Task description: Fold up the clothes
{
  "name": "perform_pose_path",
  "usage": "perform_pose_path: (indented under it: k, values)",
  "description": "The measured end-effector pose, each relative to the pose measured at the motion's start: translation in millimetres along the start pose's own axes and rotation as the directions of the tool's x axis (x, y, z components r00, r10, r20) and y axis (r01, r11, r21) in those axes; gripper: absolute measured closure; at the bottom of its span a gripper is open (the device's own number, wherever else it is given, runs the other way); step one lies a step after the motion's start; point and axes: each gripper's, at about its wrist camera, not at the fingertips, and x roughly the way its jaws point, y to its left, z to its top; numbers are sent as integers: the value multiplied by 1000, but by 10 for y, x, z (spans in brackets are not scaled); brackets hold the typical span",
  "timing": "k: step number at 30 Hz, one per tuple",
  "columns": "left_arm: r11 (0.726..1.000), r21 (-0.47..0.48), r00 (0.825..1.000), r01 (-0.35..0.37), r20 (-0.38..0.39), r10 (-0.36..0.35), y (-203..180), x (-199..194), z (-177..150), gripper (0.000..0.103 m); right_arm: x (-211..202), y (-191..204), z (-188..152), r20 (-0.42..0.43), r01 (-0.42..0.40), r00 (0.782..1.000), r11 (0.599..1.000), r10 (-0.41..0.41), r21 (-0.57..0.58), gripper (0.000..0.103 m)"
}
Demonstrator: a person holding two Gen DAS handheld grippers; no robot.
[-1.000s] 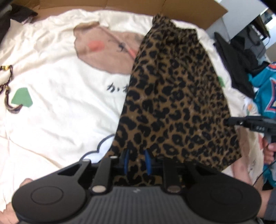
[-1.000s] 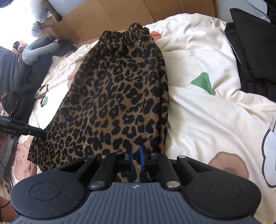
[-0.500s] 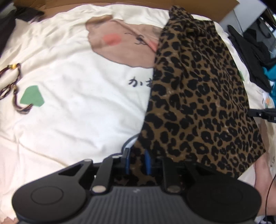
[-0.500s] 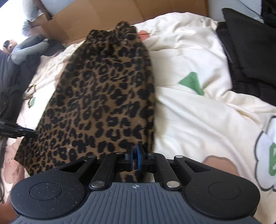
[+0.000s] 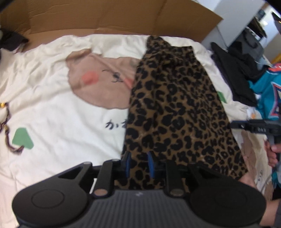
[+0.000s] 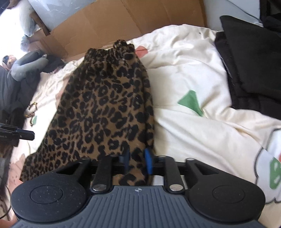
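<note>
Covering the bed: a cream duvet (image 5: 52, 108) printed with a big tan animal face, a pink cheek, dark lettering and green shapes; it is rumpled, and it lies under everything else here.
Backdrop: flattened brown cardboard (image 5: 108, 15) stands along the far edge of the bed.
Dark pile: black clothes (image 6: 252, 66) are stacked at the duvet's edge, well apart from the skirt.
Teal garment: a bright teal top (image 5: 268, 98) lies past the black pile, seen at the margin of the left wrist view.
Task garment: a leopard-print skirt (image 5: 175, 112), brown with black spots, is spread lengthwise on the duvet. Its gathered elastic waistband is at the far end near the cardboard; the hem end is nearest the grippers. It widens from waist to hem and its cloth looks soft, with a few creases near the waist.
Left gripper (image 5: 139, 165): its blue-padded fingers have the near hem corner between them, standing a little apart around a bunch of cloth; they appear to be gripping it.
Right gripper (image 6: 137, 162): its fingers have just been spreading; the other hem corner is between them, and the pads look to stand off the cloth.
Hand: a person's hand (image 5: 274, 154) holds the right gripper's handle.
Small item: a braided cord (image 5: 7, 133) with beads lies on the duvet, far from the skirt.
</note>
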Motion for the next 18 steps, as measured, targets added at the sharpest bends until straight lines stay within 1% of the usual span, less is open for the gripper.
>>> perform_pose_path:
  k: [1, 6, 9, 11, 12, 13, 14, 15, 18]
  values:
    - [1000, 10, 1000, -5, -2, 5, -5, 8, 10, 82, 14, -2, 19, 4, -5, 1000, 1000, 5, 0, 69]
    - [1000, -19, 1000, 2, 3, -2, 26, 5, 123, 82, 138, -33, 52, -9, -6, 1000, 1000, 6, 13, 69]
    - [1000, -11, 1000, 4, 6, -4, -9, 37, 215, 82, 210, -67, 50, -21, -4, 1000, 1000, 4, 25, 70]
    - [1000, 14, 1000, 5, 1, -5, -58, 82, 278, 80, 241, -79, 39, -24, 6, 1000, 999, -6, 33, 76]
    - [1000, 28, 1000, 6, -1, -6, -86, 105, 308, 78, 244, -78, 34, -21, 7, 1000, 999, -7, 34, 86]
    - [999, 40, 1000, 8, 0, -8, -113, 126, 337, 77, 243, -76, 31, -18, 8, 1000, 999, -7, 33, 91]
    - [999, 51, 1000, 10, 1, -10, -138, 146, 366, 76, 236, -73, 31, -14, 6, 1000, 1000, -5, 30, 94]
    - [998, 58, 1000, 13, 5, -13, -160, 166, 399, 74, 230, -71, 31, -10, 4, 1000, 1000, -3, 26, 102]
    - [998, 58, 999, 20, 25, -21, -196, 216, 480, 71, 217, -62, 39, -5, 8, 1000, 1000, -8, 16, 103]
